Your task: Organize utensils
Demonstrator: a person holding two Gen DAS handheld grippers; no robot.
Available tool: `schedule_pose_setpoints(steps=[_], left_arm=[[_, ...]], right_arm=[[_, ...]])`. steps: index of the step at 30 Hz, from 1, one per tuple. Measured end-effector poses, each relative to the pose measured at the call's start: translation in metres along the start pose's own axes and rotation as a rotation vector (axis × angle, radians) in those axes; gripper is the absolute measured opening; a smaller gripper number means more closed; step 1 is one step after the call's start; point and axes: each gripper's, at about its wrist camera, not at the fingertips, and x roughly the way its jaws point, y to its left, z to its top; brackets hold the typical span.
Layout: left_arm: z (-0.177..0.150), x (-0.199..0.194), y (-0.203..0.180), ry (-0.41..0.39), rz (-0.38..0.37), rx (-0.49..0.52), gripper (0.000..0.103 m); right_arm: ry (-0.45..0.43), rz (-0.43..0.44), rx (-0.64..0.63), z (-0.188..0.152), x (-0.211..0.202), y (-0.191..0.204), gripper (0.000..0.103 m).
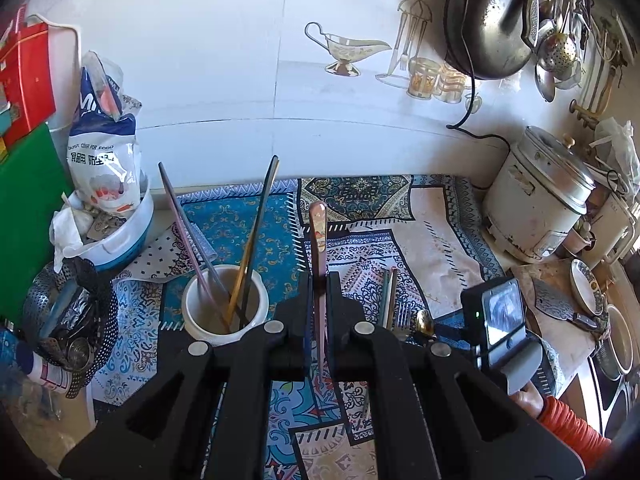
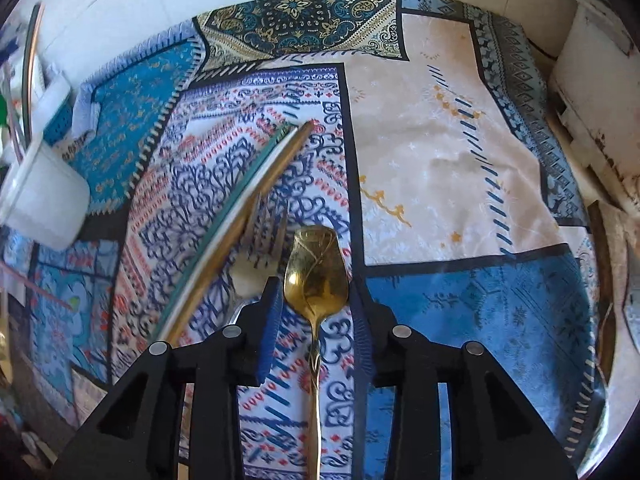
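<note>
My left gripper [image 1: 319, 280] is shut on a pink-handled utensil [image 1: 318, 240] that stands upright, just right of a white holder cup [image 1: 224, 300] with several utensils in it. My right gripper [image 2: 316, 292] is open, with a gold spoon [image 2: 316, 268] lying on the patterned cloth between its jaws. A silver fork [image 2: 264, 240] and two long handles, one green and one gold [image 2: 248, 208], lie just left of the spoon. The cup also shows in the right wrist view [image 2: 44, 200] at the far left.
A patterned cloth [image 1: 420, 232] covers the counter. A rice cooker [image 1: 536, 196] stands at the right, a white tub with bags [image 1: 116, 216] and a perforated metal basket [image 1: 72, 312] at the left. A pot and ladles hang on the wall [image 1: 488, 20].
</note>
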Motion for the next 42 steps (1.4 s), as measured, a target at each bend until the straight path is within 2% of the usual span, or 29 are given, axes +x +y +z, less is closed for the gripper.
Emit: schedule_pose_setpoints(steps=[2, 5, 9, 15, 19, 30, 42], left_arm=[[0.000, 0.001, 0.000, 0.001, -0.002, -0.009, 0.004], [0.000, 0.002, -0.001, 0.001, -0.006, -0.013, 0.004], [0.001, 0.002, -0.007, -0.002, -0.014, -0.006, 0.004], [0.003, -0.001, -0.009, -0.011, -0.015, 0.000, 0.004], [0.005, -0.006, -0.007, -0.020, -0.010, 0.004, 0.004], [0.013, -0.020, -0.008, -0.066, -0.020, 0.020, 0.004], [0.017, -0.038, 0.001, -0.110, -0.020, 0.021, 0.004]], right_arm=[[-0.027, -0.027, -0.030, -0.003, -0.002, 0.005, 0.031], [-0.029, 0.002, 0.010, 0.000, 0.001, -0.002, 0.032], [-0.040, -0.013, 0.034, 0.009, 0.005, -0.002, 0.031], [-0.027, 0.039, 0.117, 0.014, 0.004, -0.012, 0.031], [-0.073, 0.055, 0.160, 0.013, -0.014, -0.019, 0.031], [-0.245, 0.043, 0.166, 0.015, -0.085, -0.017, 0.031], [-0.355, 0.038, 0.144, 0.026, -0.131, -0.003, 0.031]])
